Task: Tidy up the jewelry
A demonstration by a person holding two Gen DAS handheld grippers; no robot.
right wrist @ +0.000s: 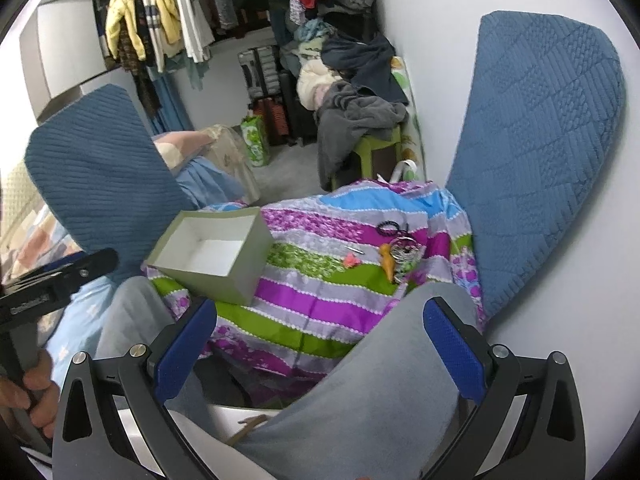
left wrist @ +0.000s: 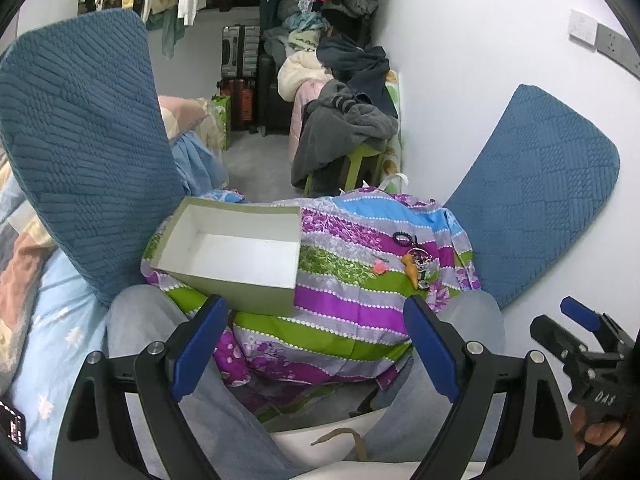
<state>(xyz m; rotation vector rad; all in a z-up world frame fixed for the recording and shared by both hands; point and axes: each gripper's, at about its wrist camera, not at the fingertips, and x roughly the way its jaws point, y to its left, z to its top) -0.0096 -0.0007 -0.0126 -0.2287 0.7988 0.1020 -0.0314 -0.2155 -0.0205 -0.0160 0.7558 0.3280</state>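
Observation:
An open, empty grey-green box [left wrist: 236, 252] [right wrist: 212, 254] rests tilted on a striped floral cloth [left wrist: 344, 304] [right wrist: 312, 292]. To its right lies a small jewelry pile: a black hair tie [left wrist: 402, 237] [right wrist: 389, 227], an orange figure charm [left wrist: 411, 270] [right wrist: 387, 264], metal rings [left wrist: 422, 259] [right wrist: 404, 250], a pink piece [left wrist: 380, 267] [right wrist: 351, 260] and a thin pin [right wrist: 354, 249]. My left gripper [left wrist: 316, 344] is open and empty, below the box. My right gripper [right wrist: 320, 344] is open and empty, above the person's knee.
Two blue quilted cushions [left wrist: 80, 148] [left wrist: 532, 192] flank the cloth. The person's grey-trousered knees [left wrist: 160, 344] [right wrist: 380, 380] lie under the grippers. A white wall [left wrist: 460, 60] is on the right. Clothes piles, a green stool [left wrist: 360, 160] and suitcases [left wrist: 240, 52] stand behind.

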